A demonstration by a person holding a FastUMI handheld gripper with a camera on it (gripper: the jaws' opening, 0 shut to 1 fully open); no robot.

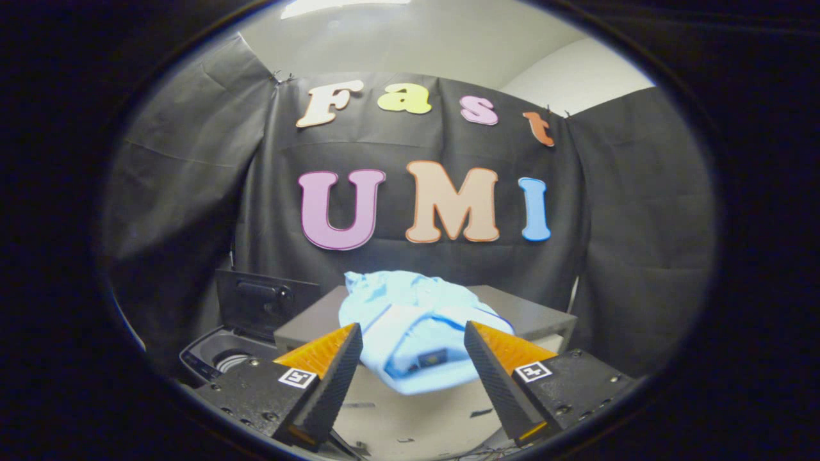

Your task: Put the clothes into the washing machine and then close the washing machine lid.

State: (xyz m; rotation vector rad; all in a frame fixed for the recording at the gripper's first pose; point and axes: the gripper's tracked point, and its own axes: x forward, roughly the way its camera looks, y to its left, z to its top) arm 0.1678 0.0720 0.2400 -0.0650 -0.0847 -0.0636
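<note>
We are holding the claw (413, 349) released before the crumpled pale-blue cotton shirt (410, 326) (soft, light), likely pinching its overhanging fold.

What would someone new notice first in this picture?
A crumpled light blue shirt lies on a small grey table, its front edge drooping over the side, just ahead of the open gripper whose fingers stand apart on either side of it. Beside the table sits the washing machine, its dark lid standing open.
</note>
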